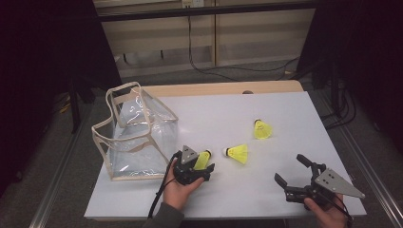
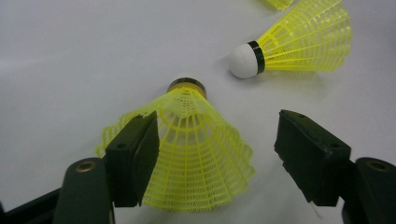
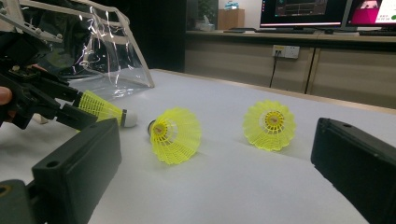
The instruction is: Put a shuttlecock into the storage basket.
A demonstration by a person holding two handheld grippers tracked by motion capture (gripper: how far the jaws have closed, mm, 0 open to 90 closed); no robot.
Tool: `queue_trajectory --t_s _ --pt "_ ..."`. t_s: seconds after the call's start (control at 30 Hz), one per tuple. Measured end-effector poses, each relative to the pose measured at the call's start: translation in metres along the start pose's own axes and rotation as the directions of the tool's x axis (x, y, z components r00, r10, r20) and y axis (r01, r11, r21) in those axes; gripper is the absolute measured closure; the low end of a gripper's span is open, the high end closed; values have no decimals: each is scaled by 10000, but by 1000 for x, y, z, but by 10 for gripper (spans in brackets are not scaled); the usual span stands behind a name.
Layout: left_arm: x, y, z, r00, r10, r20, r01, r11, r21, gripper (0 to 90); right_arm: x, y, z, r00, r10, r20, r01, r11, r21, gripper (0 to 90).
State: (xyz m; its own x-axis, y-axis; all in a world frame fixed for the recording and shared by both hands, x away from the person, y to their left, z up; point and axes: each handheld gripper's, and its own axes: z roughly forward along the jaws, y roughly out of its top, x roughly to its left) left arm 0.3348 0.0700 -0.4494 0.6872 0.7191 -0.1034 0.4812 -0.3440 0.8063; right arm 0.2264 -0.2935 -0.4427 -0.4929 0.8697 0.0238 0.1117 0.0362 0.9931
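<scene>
Shuttlecock [image 2: 196, 154] between the left claw [image 1: 202, 167] jaws looks feather-light; its springy mesh skirt crushes easily, so squeeze gently. Jaws apart, one touching. Right claw [image 1: 291, 170] gapes empty.

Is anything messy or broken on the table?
Nothing looks broken. The three yellow shuttlecocks lie tipped on their sides on the table, and the clear bag leans slightly crooked.

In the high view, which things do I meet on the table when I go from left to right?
Clear bag → left gripper, over a yellow shuttlecock → second shuttlecock → third shuttlecock → right gripper.
</scene>
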Motion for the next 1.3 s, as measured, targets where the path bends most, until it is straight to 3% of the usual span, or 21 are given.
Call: queue_trajectory --t_s 0.47,0.77,1.07,1.3 --pt "0 1 2 9991 309 -298 -301 9992 267 393 0 0 0 10000 6 21 -6 10000 -18 14" --pt "-1 1 3 9999 154 -41 -153 9994 305 441 0 0 0 10000 30 15 -30 10000 -35 14" --pt "0 1 4 9997 72 -216 -66 9996 279 449 0 0 -1 10000 35 10 -35 10000 -31 14" --pt "0 1 6 9990 -304 -331 312 9992 256 462 0 0 -1 10000 31 16 -31 10000 -42 14"
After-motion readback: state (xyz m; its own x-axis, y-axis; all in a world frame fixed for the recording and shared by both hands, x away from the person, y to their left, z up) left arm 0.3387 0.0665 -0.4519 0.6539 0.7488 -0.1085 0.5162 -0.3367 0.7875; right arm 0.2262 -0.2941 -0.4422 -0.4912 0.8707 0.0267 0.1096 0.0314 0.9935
